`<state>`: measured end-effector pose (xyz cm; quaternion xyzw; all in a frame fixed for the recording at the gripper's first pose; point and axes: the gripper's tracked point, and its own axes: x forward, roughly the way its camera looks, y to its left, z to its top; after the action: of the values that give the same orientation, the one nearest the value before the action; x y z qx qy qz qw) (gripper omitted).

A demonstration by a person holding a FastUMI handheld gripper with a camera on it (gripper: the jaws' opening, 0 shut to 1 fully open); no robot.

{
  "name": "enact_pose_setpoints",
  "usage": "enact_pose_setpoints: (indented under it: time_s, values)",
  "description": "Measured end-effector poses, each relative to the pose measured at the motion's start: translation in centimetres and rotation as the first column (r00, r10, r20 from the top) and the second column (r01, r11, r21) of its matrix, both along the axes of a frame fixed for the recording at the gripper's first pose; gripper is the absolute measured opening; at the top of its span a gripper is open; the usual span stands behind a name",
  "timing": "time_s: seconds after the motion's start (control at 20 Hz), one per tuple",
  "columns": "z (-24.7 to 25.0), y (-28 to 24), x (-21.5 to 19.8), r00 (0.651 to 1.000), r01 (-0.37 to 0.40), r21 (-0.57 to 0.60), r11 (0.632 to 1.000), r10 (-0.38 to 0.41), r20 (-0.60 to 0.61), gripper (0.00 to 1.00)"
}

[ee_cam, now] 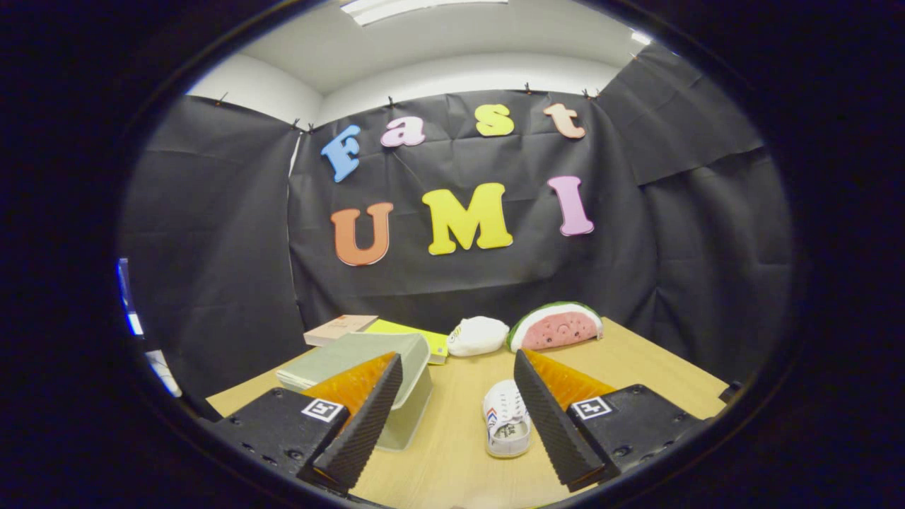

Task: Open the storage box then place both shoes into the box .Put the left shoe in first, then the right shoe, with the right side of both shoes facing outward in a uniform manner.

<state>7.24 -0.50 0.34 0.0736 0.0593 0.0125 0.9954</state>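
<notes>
Jaws (452, 424) spread wide, holding nothing. Storage box (396, 382), lid shut, sits on desk (636, 360) behind my left finger. One white shoe (507, 426) lies btwn fingers, other (478, 335) farther back. Shoes prob light, soft canvas; pinch at heel collar.

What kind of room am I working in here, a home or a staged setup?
Likely a staged booth: black cloth wall pinned up behind a wooden table, with a storage box, a white shoe and a watermelon toy. The gripper is open, holding nothing.
</notes>
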Motion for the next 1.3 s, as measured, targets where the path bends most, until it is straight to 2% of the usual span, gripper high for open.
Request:
enact_pose_setpoints:
  time_s: [0.1,0.2,0.4,0.5,0.6,0.7,0.8,0.85,0.95,1.05,1.1,1.3]
  values:
    - [-0.2,0.4,2.1,0.998,-0.040,0.036,0.999,0.042,-0.041,1.00]
    - [-0.9,1.3,4.2,0.986,-0.119,0.116,0.986,0.131,-0.100,1.00]
    - [-2.5,2.6,8.9,0.929,-0.240,0.335,0.911,0.316,-0.195,1.00]
    - [-3.6,3.5,11.0,0.879,-0.298,0.439,0.848,0.423,-0.219,1.00]
    - [-4.3,4.4,12.8,0.822,-0.352,0.539,0.766,0.528,-0.214,1.00]
    - [-5.6,5.1,14.5,0.758,-0.368,0.631,0.683,0.613,-0.222,1.00]
    - [-6.9,5.3,16.0,0.706,-0.368,0.689,0.624,0.670,-0.230,1.00]
    - [-6.8,5.8,16.3,0.677,-0.385,0.722,0.575,0.708,-0.203,1.00]
    - [-6.3,6.9,17.3,0.614,-0.410,0.796,0.445,0.780,-0.120,1.00]
    - [-7.0,7.6,18.0,0.562,-0.395,0.846,0.358,0.823,-0.085,1.00]
    - [-7.5,7.6,18.5,0.543,-0.383,0.865,0.324,0.837,-0.072,1.00]
    - [-9.5,7.7,19.6,0.499,-0.319,0.914,0.250,0.865,-0.063,0.99]
